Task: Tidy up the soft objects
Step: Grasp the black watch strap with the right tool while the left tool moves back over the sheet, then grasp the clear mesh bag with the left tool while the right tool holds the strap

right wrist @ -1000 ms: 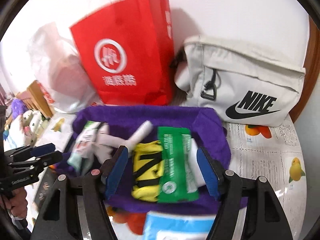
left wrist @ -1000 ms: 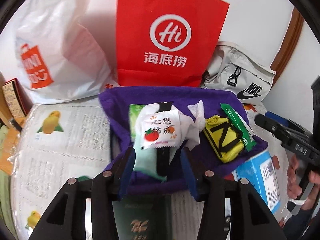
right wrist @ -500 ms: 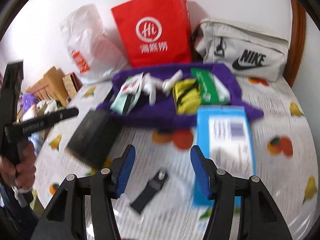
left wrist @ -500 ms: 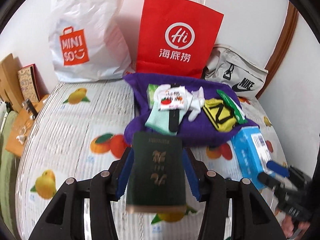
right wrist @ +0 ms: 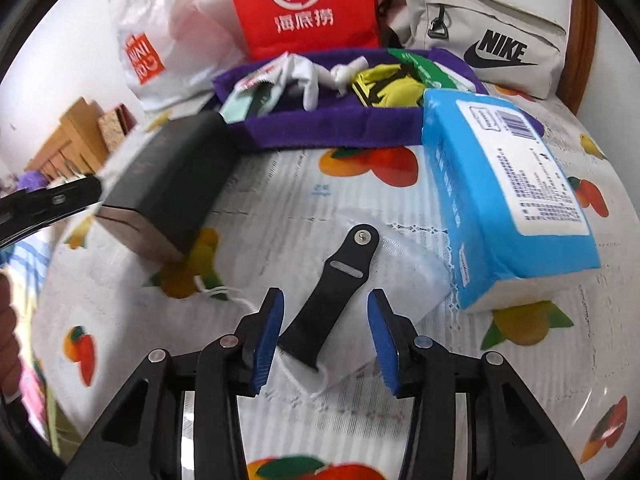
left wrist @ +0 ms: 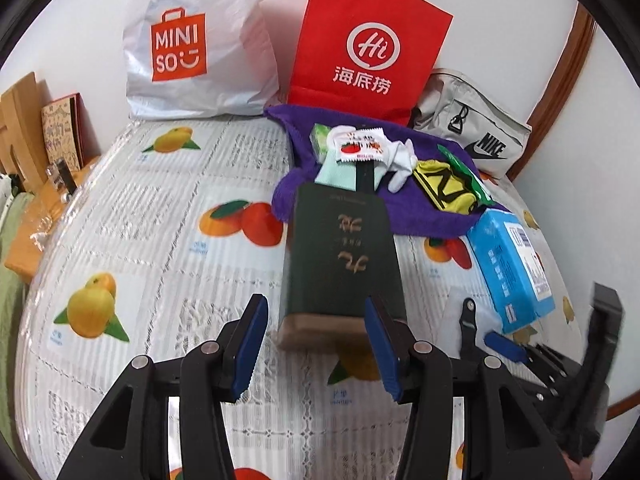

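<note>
Left tongs (left wrist: pixel 316 340) now off box (left wrist: pixel 340 256)

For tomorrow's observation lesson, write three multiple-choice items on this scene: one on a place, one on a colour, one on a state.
1. Where does the black strap lie?
A. on the white mask
B. on the purple cloth
C. in the red bag

2. What colour is the tissue pack?
A. green
B. blue
C. yellow

3. How are the right tongs?
A. shut on the strap
B. open
C. shut on the mask

Answers: 1 A, the mask shows under and around it. 2 B, its wrapper is blue with a white label. 3 B, both pads stand apart, either side of the strap.
</note>
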`<state>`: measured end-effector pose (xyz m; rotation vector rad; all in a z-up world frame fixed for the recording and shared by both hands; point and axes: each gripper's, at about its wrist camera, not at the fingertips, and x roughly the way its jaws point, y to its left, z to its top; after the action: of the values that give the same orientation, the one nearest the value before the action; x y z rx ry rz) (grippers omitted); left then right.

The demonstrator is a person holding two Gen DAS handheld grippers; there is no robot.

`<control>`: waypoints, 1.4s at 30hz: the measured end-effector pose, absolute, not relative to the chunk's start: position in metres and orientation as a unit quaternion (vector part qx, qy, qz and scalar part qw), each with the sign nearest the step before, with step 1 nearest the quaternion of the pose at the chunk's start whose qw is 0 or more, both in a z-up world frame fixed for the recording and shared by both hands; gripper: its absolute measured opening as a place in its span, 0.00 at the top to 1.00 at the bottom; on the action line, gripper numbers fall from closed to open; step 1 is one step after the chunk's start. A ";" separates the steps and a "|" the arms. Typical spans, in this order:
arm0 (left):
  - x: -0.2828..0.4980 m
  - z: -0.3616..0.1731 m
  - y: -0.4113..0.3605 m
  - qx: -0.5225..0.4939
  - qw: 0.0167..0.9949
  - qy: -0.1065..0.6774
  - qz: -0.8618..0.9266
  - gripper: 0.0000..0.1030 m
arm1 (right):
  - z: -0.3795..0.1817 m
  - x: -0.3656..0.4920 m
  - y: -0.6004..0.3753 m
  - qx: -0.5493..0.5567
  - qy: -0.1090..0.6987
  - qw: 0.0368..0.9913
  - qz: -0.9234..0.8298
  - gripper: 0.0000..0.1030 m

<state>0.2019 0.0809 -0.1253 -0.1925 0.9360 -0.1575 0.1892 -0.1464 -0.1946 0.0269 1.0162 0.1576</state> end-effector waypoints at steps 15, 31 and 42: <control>0.185 -0.135 0.092 -0.119 0.880 0.453 -0.075 0.54 | -0.198 0.145 -0.117 -0.085 0.463 0.866 0.167 0.79; 0.147 -0.137 0.078 -0.098 0.879 0.459 -0.079 0.54 | -0.189 0.125 -0.126 -0.046 0.437 0.880 0.183 0.80; 0.150 -0.163 0.019 -0.068 0.855 0.499 -0.123 0.51 | -0.159 0.098 -0.187 -0.023 0.395 0.908 0.141 0.80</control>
<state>0.1498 0.0187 -0.1631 -0.1431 1.0488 -0.2585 0.0975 -0.1867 -0.1589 -0.0472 0.8151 0.2912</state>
